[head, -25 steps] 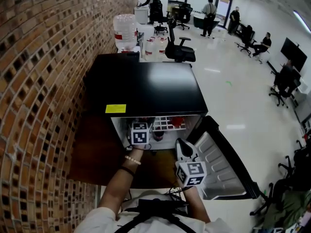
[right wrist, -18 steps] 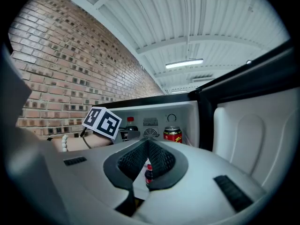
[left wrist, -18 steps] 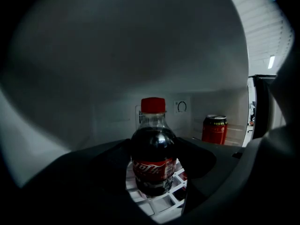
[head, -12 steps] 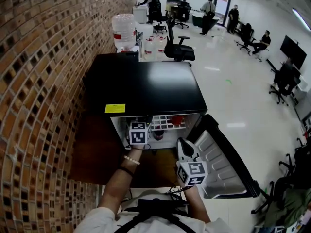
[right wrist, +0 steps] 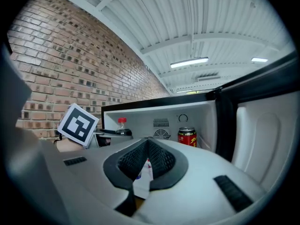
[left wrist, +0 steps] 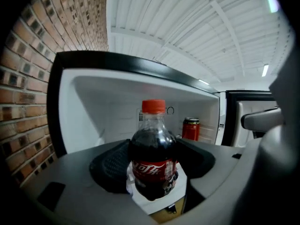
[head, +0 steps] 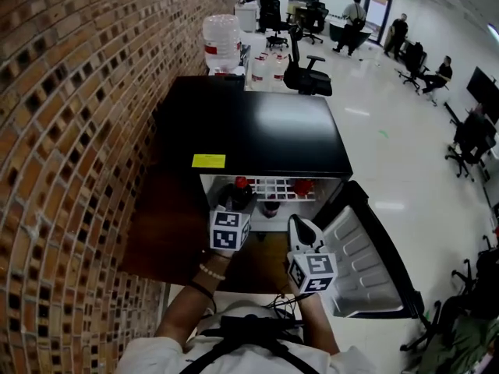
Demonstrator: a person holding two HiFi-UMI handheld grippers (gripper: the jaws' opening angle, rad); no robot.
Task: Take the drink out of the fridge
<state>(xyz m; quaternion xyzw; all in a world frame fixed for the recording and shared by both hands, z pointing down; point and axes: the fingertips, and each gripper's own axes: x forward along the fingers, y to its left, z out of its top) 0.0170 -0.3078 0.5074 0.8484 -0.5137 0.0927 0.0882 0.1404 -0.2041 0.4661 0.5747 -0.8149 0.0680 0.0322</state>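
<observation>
One brick wall [head: 62,170] runs along the left of the fridge [head: 257,131], and a pale shiny floor [head: 390,162] spreads out to the fridge's right and behind it. The fridge is a single low black box, white inside, and its one door [head: 366,263] is swung wide open to the right. Behind the fridge stand one large water jug [head: 221,41] and one black office chair [head: 306,76], and much farther behind it four people [head: 355,10] can be counted among more chairs. One yellow sticker [head: 208,160] sits on the fridge's top near its front edge, toward the left.

There are two grippers, both in front of the fridge's open mouth. The left gripper [left wrist: 153,164] is at the left part of the opening and its two pads [left wrist: 115,165] pinch the one bottle [left wrist: 153,149] from both sides. This is a dark cola drink with a red cap and red label. It stands upright at the front of the fridge's opening, toward its left side. No view shows whether its base rests on the shelf.

The right gripper [right wrist: 146,165] hangs lower, in front of the fridge and beside the open door. Its pads [right wrist: 131,161] are pressed together at the tips with nothing between them.

One red can [left wrist: 191,128] stands deep inside the fridge at the right.
</observation>
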